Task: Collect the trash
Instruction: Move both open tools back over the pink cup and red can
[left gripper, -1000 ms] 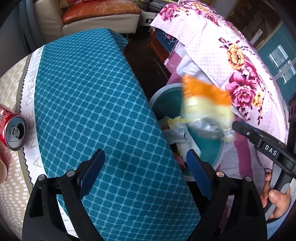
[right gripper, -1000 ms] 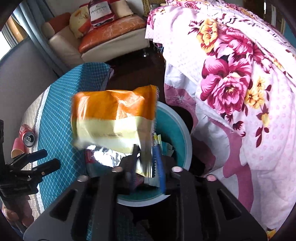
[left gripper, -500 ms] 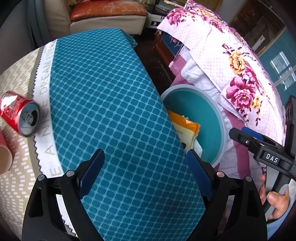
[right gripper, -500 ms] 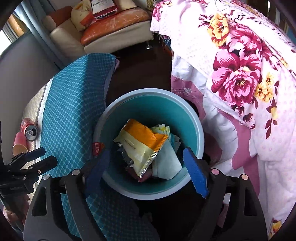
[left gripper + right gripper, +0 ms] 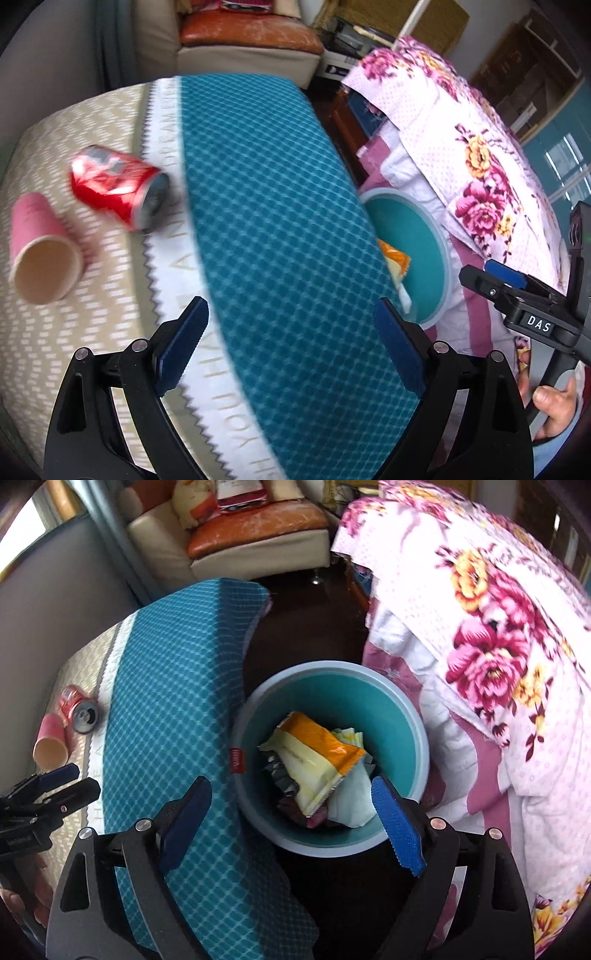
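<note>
A crushed red soda can (image 5: 114,188) lies on its side on the beige part of the table cover, with a pink paper cup (image 5: 40,251) tipped over beside it. My left gripper (image 5: 290,310) hangs open above the cover, nothing between its fingers. Beside the table stands a teal bin (image 5: 417,716). An orange and yellow snack bag (image 5: 314,757) lies in it on top of other wrappers. My right gripper (image 5: 291,786) hovers over the bin, its jaws opening and holding nothing. The can (image 5: 77,709) and cup (image 5: 51,742) also show far left in the right wrist view.
A teal patterned cloth (image 5: 277,221) covers the table's right half, up to the edge by the bin. A floral bed cover (image 5: 498,646) rises close on the bin's right. A sofa (image 5: 258,528) stands behind, across dark floor. A hand (image 5: 554,402) grips the right tool.
My right gripper opened and the snack bag dropped into the bin. My left gripper moved left over the table, bringing the can and cup further into view.
</note>
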Action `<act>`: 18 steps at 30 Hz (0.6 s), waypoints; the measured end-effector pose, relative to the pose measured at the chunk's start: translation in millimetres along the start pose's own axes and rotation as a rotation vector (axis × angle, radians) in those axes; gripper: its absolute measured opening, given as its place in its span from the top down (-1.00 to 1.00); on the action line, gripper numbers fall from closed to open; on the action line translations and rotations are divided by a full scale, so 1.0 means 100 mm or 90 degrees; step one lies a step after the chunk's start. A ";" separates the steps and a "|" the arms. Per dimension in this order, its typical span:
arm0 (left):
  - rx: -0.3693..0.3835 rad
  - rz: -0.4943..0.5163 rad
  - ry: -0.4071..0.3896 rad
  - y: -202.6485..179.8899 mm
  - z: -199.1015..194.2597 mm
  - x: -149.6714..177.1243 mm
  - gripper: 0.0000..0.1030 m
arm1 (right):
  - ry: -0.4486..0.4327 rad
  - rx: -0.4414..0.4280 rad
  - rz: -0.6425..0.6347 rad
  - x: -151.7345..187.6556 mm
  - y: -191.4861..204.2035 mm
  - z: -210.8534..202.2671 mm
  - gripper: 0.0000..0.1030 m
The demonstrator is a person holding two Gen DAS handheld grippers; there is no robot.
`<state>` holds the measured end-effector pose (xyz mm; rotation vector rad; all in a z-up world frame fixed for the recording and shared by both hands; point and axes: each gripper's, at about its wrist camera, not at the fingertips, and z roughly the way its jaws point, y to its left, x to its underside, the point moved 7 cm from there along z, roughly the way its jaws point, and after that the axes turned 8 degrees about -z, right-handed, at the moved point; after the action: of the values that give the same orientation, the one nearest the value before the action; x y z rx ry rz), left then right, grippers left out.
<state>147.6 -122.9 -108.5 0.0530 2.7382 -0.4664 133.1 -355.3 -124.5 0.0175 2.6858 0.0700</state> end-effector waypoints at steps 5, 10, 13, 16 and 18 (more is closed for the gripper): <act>-0.019 -0.037 -0.024 0.42 -0.22 -0.02 -0.77 | 0.013 -0.015 -0.042 -0.09 0.38 -0.01 -0.64; -0.030 -0.079 -0.048 0.82 -0.42 -0.07 -0.77 | 0.024 -0.027 -0.104 -0.20 0.88 0.00 -0.63; -0.036 -0.103 -0.060 1.07 -0.53 -0.13 -0.77 | 0.025 -0.027 -0.123 -0.25 1.07 0.01 -0.64; -0.050 -0.132 -0.071 1.36 -0.60 -0.20 -0.77 | 0.032 -0.026 -0.150 -0.34 1.32 0.07 -0.63; -0.053 -0.162 -0.078 1.58 -0.64 -0.26 -0.77 | 0.037 -0.022 -0.176 -0.43 1.49 0.11 -0.63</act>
<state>165.1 48.1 -92.4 -0.3381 2.6507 -0.4087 176.5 -206.8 -108.1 -0.3698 2.7164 0.0317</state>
